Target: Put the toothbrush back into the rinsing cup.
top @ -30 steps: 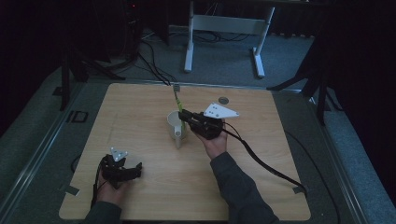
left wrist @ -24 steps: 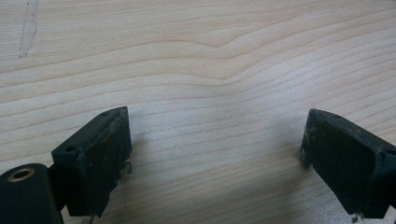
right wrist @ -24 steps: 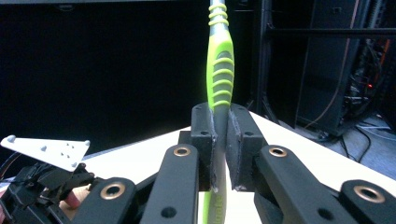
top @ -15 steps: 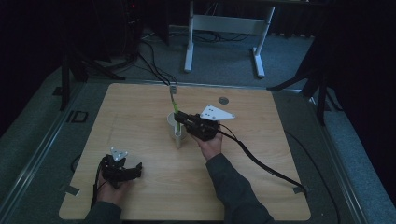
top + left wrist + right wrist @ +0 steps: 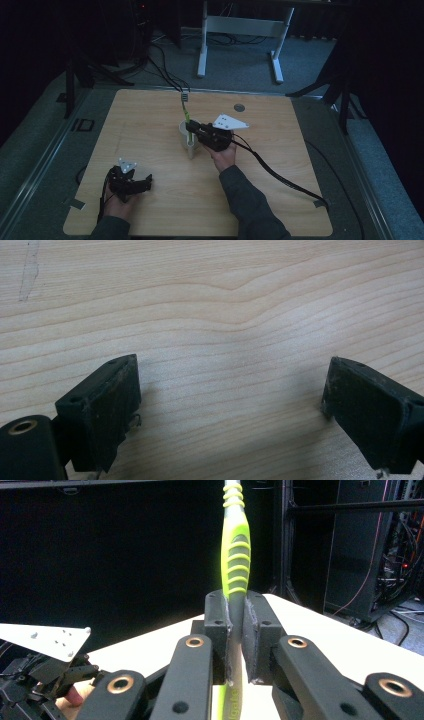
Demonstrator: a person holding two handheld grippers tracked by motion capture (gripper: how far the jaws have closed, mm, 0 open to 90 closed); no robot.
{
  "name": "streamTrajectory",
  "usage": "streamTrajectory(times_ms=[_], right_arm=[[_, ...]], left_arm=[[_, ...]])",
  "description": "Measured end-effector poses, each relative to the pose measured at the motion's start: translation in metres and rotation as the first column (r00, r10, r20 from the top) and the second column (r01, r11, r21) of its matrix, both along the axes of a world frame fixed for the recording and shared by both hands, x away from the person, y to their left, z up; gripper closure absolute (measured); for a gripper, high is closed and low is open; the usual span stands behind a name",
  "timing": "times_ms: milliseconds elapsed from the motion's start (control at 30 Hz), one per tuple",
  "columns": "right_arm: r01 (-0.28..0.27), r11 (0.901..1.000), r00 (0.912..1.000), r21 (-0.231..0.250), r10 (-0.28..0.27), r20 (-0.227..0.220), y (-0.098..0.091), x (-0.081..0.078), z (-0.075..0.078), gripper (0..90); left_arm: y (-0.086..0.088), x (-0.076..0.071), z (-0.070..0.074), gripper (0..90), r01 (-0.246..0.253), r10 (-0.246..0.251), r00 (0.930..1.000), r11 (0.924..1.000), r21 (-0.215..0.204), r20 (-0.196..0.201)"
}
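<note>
At about seven o'clock on the wooden table (image 5: 150,130), near its front edge, the left gripper (image 5: 131,183) rests in the person's left hand (image 5: 117,202). In the left gripper view its two black jaws stand wide apart over bare wood grain, with nothing between them, and the pads (image 5: 107,410) look worn and scuffed.

Near the table's centre stands a pale cup (image 5: 186,136), upright. Just beside it, at about three o'clock from it, the right gripper (image 5: 191,128) points toward nine o'clock, borne by the right hand (image 5: 222,156), whose sleeved forearm comes in from six o'clock. A grey three-cornered plate (image 5: 230,121) sits on top of this gripper, and its cable (image 5: 280,175) trails off toward four o'clock.

The right gripper is clamped tight on a green toothbrush (image 5: 235,555): in the right gripper view the pads press on both sides of the ribbed handle, which rises straight toward twelve o'clock and passes down below the jaws. In the high view the toothbrush (image 5: 186,112) stands over the cup, its upper end tilted a little toward twelve o'clock; whether its lower end touches the cup's inside I cannot tell.

At about one o'clock on the table lies a small dark round disc (image 5: 239,107), well apart from the cup.
</note>
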State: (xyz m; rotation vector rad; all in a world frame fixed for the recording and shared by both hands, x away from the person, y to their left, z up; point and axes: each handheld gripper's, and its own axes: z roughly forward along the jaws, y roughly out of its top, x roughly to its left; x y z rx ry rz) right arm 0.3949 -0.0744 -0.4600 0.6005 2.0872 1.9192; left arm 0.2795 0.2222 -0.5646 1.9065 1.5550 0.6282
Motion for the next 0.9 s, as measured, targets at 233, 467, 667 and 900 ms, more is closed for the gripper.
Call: streamTrajectory(times_ms=[233,467,667,900], right_arm=[[0.005,0.9999,0.9999,-0.010,-0.005,-0.009,0.001,0.002,-0.004,82.0],[0.005,0.9999,0.9998,-0.012,-0.005,-0.017,0.001,0.004,-0.007,82.0],[0.007,0.9998,0.9997,-0.017,-0.007,-0.023,0.002,0.004,-0.011,82.0],[0.009,0.9997,0.9998,-0.023,-0.009,-0.020,0.003,0.004,-0.014,81.9]], left_arm=[[0.000,0.000,0.000,9.4,0.002,-0.002,1.0000,1.0000,0.001,0.000],[0.000,0.000,0.000,9.4,0.002,-0.002,1.0000,1.0000,-0.001,-0.001],[0.000,-0.001,0.000,9.4,0.006,-0.006,1.0000,1.0000,0.001,-0.002],[0.000,-0.001,0.000,9.4,0.005,-0.005,1.0000,1.0000,0.001,-0.001]])
